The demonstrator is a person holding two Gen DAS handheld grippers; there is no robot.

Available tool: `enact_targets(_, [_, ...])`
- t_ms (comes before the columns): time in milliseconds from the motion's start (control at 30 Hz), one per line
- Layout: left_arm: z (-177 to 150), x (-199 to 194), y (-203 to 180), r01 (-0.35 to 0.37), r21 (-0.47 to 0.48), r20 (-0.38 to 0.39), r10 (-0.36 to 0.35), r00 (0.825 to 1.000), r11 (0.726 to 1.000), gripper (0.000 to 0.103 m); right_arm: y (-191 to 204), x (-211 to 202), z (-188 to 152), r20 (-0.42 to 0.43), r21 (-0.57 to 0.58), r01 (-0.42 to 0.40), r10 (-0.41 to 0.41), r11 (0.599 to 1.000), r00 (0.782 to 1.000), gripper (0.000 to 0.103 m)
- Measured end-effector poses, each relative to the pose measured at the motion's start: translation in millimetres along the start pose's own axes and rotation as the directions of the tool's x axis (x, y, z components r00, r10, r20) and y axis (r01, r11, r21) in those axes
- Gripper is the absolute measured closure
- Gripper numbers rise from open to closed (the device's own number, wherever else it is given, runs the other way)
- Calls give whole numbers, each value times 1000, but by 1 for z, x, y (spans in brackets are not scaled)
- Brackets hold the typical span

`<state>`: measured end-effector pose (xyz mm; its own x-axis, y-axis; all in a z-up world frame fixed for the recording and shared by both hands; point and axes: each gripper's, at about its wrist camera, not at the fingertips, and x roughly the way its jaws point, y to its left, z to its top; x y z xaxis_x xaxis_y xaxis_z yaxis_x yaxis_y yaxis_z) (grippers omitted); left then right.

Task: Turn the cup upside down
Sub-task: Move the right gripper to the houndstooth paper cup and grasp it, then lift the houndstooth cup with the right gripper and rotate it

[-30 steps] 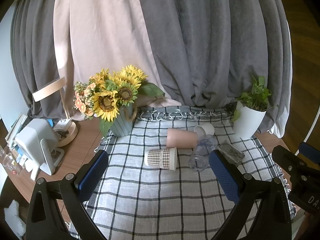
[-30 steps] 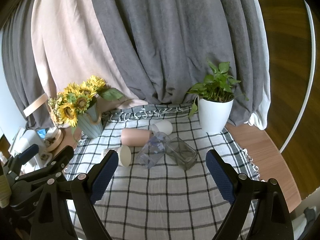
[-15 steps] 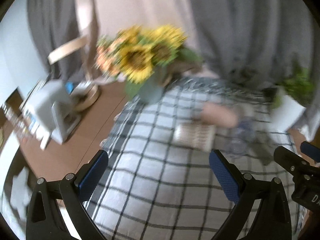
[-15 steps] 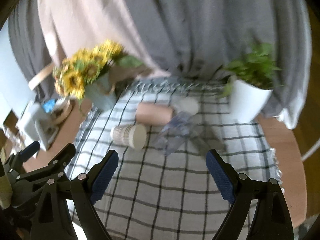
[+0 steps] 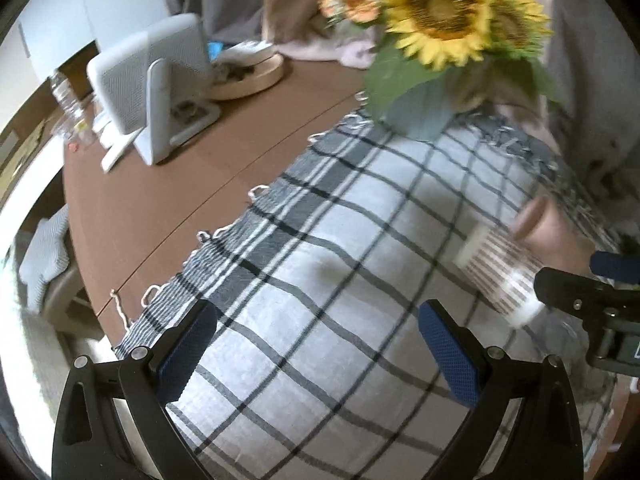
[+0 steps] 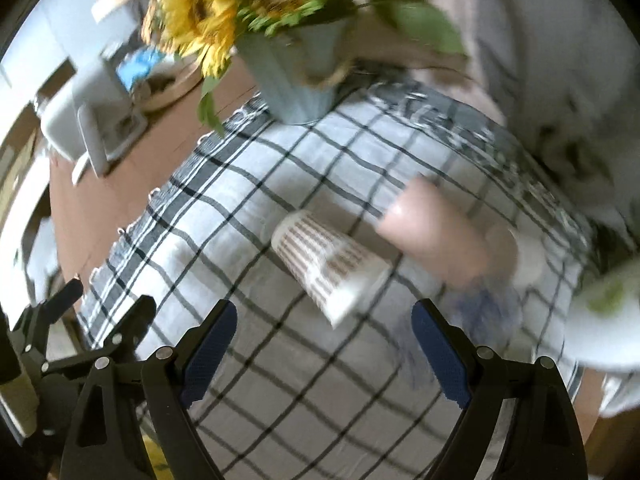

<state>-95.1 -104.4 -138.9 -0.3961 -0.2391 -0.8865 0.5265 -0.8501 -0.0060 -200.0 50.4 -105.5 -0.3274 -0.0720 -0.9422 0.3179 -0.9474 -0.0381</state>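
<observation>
The checked cup (image 6: 330,266) lies on its side on the cloth (image 6: 280,380), its long axis slanting across the right gripper (image 6: 324,344), base up to the left, rim down nearest the jaws. That gripper is the nearer one: the cup sits just ahead of its spread, empty jaws. The left gripper (image 5: 318,344), jaws also wide and empty, has the cup (image 5: 498,276) well off to its right, a pink cup (image 6: 436,236) just behind it.
</observation>
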Motion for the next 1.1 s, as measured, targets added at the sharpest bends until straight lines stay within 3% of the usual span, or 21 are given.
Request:
enact_targets(100, [5, 10, 1, -7, -39, -22, 7, 1000, 999, 1, 7, 28, 21, -102, -83, -39, 30, 996, 994, 14])
enact_targets(167, [8, 16, 2, -15, -63, -26, 13, 1000, 998, 1, 9, 44, 34, -164, -103, -25, 8, 994, 986, 15])
enact_targets(267, [12, 24, -3, -23, -71, -38, 20, 999, 997, 1, 12, 64, 47, -243, -154, -61, 22, 986, 970, 15])
enact_targets(433, [16, 32, -6, -29, -75, -49, 25, 999, 997, 1, 14, 99, 57, -367, -211, -41, -41, 977, 929, 20])
enact_targets(600, [19, 41, -4, -36, -78, -60, 32, 998, 996, 1, 16, 123, 52, -414, -246, -15, -91, 969, 906, 21])
enact_targets(800, [21, 44, -9, -18, -3, -56, 18, 998, 1000, 1, 10, 143, 40, -460, -222, 21, -124, 975, 879, 34])
enact_targets(900, [23, 42, -12, 17, 56, -51, -14, 999, 998, 1, 4, 135, 36, -436, -178, 22, -99, 984, 895, 35])
enact_targets(1100, [27, 19, -13, 70, 176, -18, -68, 998, 982, 1, -17, 79, 17, -312, 16, 5, 0, 1000, 950, 35])
